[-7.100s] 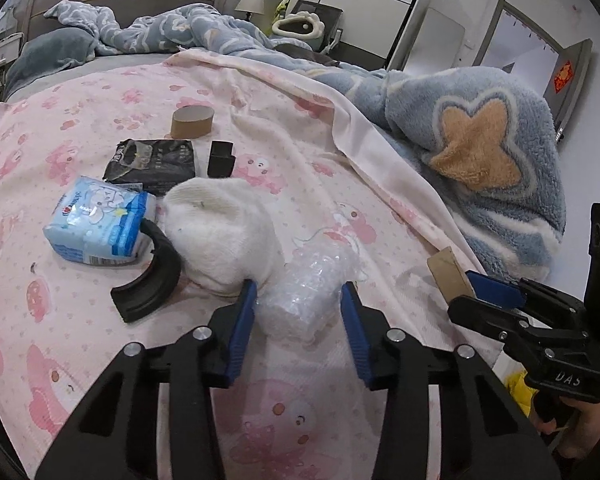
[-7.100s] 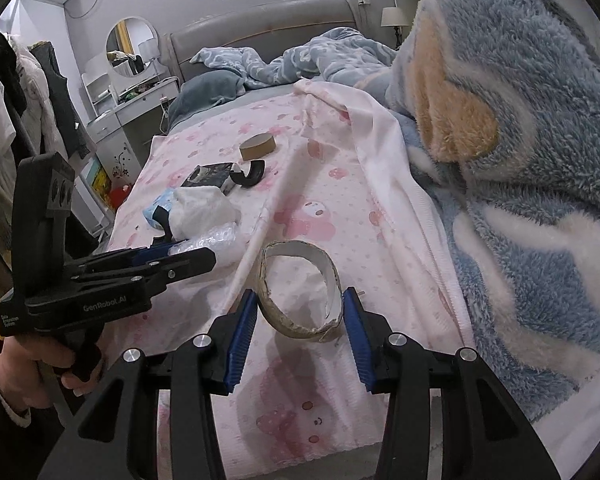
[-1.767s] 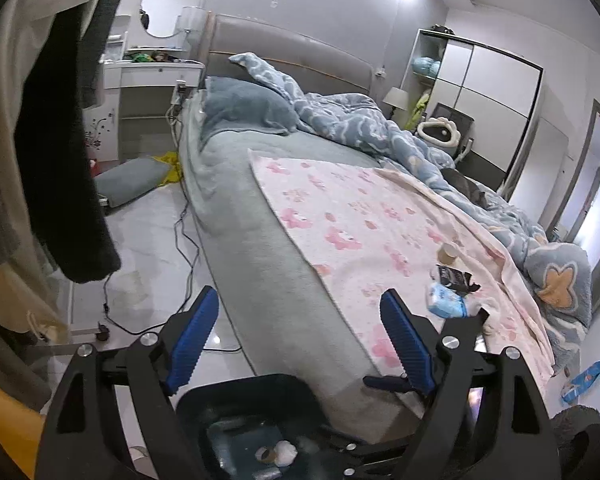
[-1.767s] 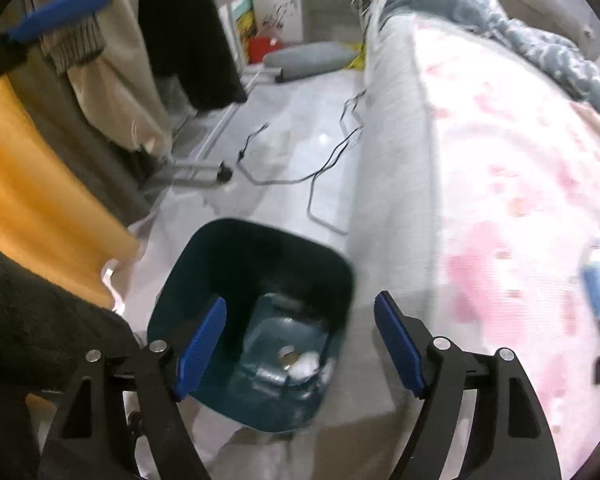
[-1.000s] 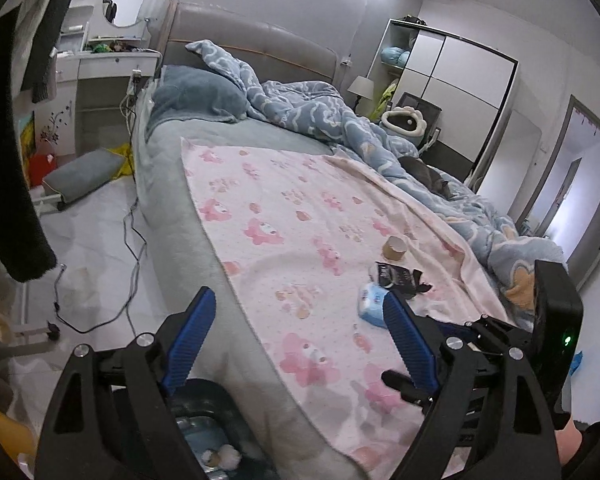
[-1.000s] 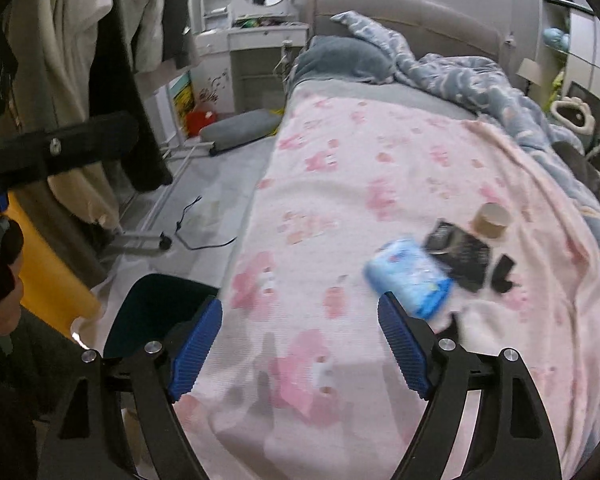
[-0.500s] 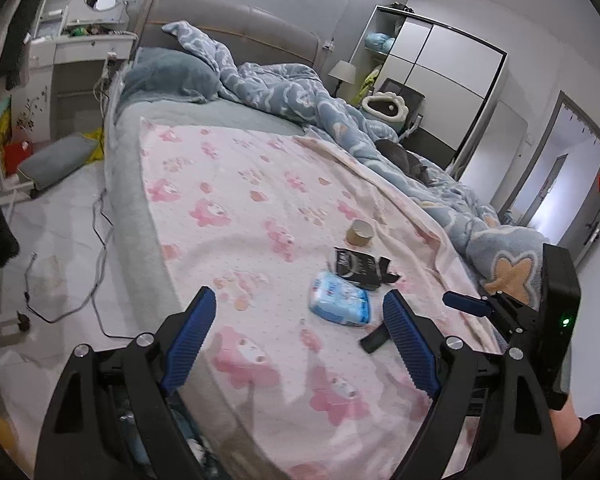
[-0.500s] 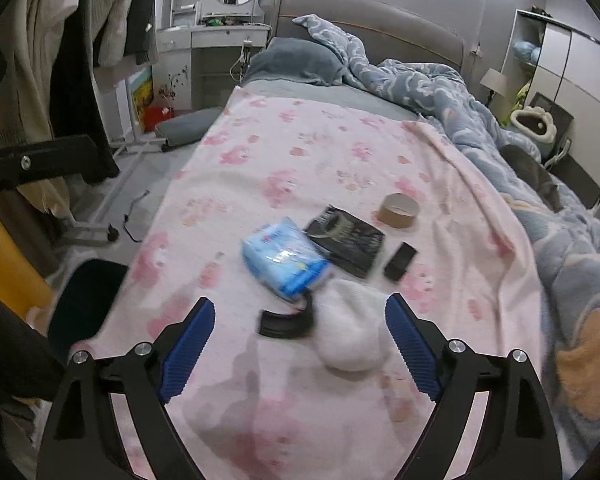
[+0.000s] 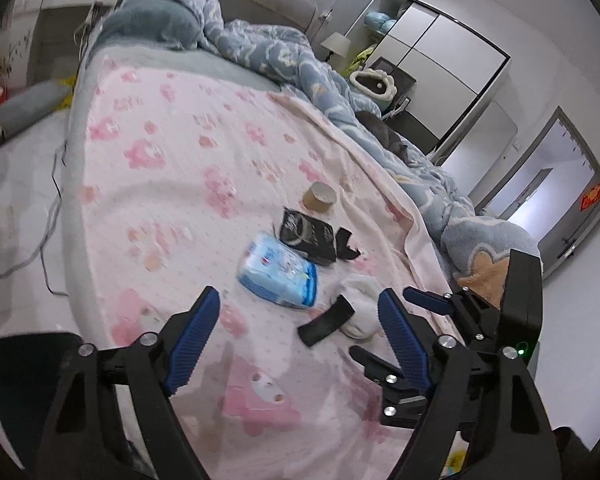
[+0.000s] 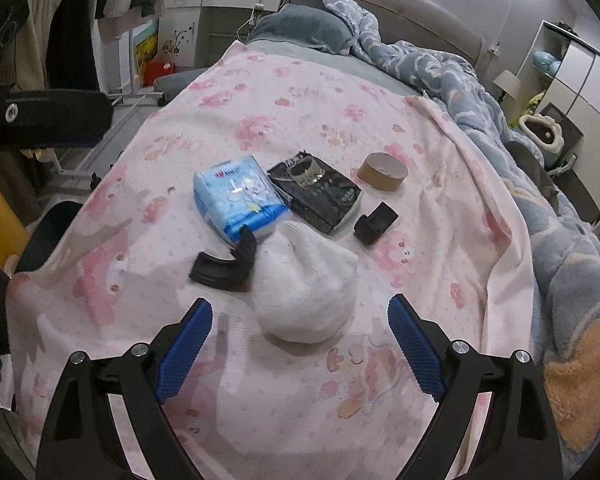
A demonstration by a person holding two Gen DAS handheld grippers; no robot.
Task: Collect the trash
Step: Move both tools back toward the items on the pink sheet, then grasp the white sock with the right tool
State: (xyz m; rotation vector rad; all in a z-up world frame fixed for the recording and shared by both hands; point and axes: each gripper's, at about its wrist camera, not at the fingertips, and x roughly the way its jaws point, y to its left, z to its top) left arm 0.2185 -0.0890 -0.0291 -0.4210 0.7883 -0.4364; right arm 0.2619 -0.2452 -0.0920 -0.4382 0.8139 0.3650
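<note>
Left wrist view: left gripper (image 9: pixel 296 330) hanging spread and empty above the blanket (image 9: pixel 172 184), tissue pack (image 9: pixel 278 276) lying ahead, right gripper (image 9: pixel 396 320) beside it; right wrist view: right gripper (image 10: pixel 298 344) gaping empty, white sock (image 10: pixel 306 284) lying just beyond the tissue pack (image 10: pixel 240 196), touching a black curved piece (image 10: pixel 224 266).

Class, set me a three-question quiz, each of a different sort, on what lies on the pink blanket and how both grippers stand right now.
1. True or false: the right gripper is shut on the white sock.
2. Which item touches the blue tissue pack? A) cardboard tape roll B) curved black piece C) small black clip
3. Fill in: the black packet lies between the blue tissue pack and the ____.

Key:
1. False; it is open with nothing between its fingers, as is the left gripper.
2. B
3. cardboard tape roll
</note>
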